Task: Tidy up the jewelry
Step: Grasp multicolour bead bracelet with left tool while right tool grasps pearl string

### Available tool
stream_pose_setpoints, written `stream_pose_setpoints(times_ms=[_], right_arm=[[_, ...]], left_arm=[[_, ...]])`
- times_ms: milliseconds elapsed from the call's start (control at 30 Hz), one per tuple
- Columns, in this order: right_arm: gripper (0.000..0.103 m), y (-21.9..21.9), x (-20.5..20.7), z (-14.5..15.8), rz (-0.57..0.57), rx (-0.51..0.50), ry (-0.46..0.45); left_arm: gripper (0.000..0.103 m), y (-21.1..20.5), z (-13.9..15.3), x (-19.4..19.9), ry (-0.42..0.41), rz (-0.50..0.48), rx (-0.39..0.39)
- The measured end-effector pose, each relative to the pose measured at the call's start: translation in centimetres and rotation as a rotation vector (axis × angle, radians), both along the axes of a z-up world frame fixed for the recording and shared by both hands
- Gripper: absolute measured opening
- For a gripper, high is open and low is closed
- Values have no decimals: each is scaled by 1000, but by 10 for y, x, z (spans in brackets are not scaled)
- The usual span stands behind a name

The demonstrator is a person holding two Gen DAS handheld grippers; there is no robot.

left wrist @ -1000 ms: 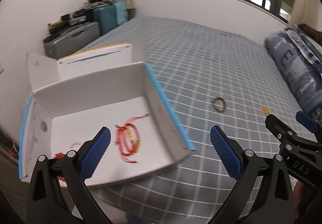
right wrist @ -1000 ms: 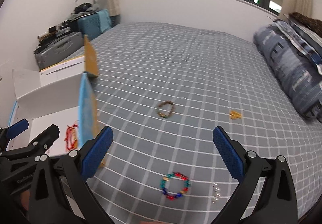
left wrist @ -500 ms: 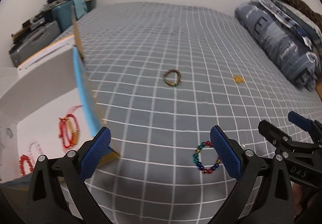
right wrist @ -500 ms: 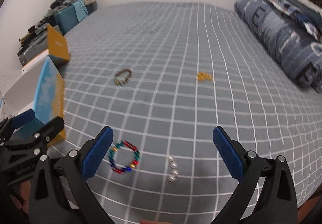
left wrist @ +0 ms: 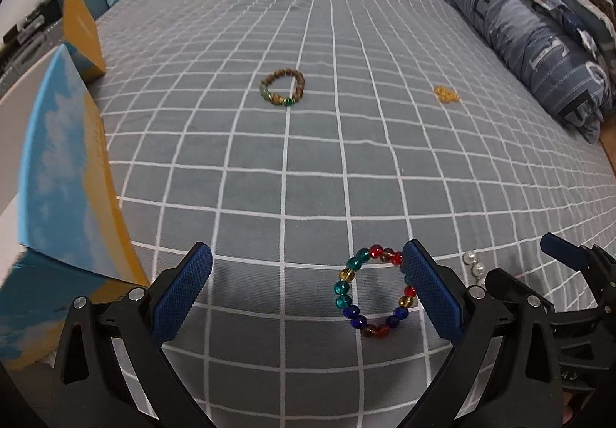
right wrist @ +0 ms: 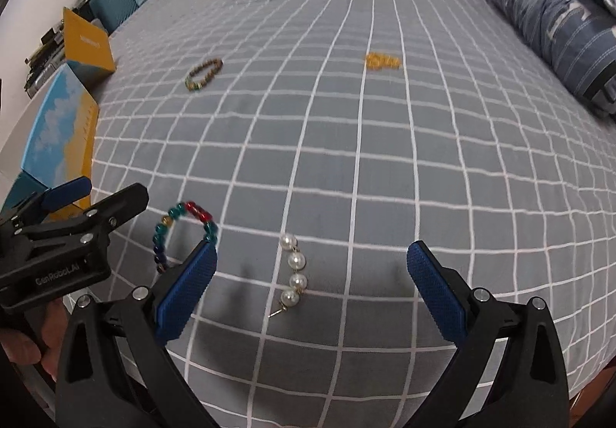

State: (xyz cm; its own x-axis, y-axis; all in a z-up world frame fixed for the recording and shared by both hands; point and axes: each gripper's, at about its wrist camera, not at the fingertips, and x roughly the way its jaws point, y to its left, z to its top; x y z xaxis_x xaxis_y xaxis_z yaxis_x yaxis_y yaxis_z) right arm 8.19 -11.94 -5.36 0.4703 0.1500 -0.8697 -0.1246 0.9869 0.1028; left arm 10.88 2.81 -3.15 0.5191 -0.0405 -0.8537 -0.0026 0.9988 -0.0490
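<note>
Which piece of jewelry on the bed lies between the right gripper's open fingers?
The pearl strand, a short line of white pearls. The multicoloured bead bracelet lies left of it; the brown bead bracelet and gold piece lie farther up the bed.

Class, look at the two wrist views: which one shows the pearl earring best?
The right wrist view: the pearl earring lies whole between the open right gripper's fingers. The left wrist view shows only two pearls, partly hidden beside the right gripper.
</note>
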Motion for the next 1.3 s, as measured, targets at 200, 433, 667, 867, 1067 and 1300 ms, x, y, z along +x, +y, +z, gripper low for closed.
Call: stream_pose_setpoints(times_ms=[200, 433, 667, 867, 1067, 1300], right_arm=[[86, 7, 6, -17, 9, -21, 47], [73, 8, 8, -26, 14, -32, 76], [57, 16, 11, -29, 31, -42, 92], [39, 16, 13, -30, 21, -45, 105], [22, 18, 18, -29, 6, -49, 120], [12, 19, 22, -30, -17, -65, 133]], left_arm=[[94, -4, -24, 7, 54, -6, 15], [85, -8, -33, 8, 85, -24, 26], [74, -11, -39, 11, 113, -27, 37], [62, -9, -39, 13, 133, -22, 24], [38, -12, -37, 11, 139, -29, 22], [9, -9, -32, 9, 143, -36, 4]])
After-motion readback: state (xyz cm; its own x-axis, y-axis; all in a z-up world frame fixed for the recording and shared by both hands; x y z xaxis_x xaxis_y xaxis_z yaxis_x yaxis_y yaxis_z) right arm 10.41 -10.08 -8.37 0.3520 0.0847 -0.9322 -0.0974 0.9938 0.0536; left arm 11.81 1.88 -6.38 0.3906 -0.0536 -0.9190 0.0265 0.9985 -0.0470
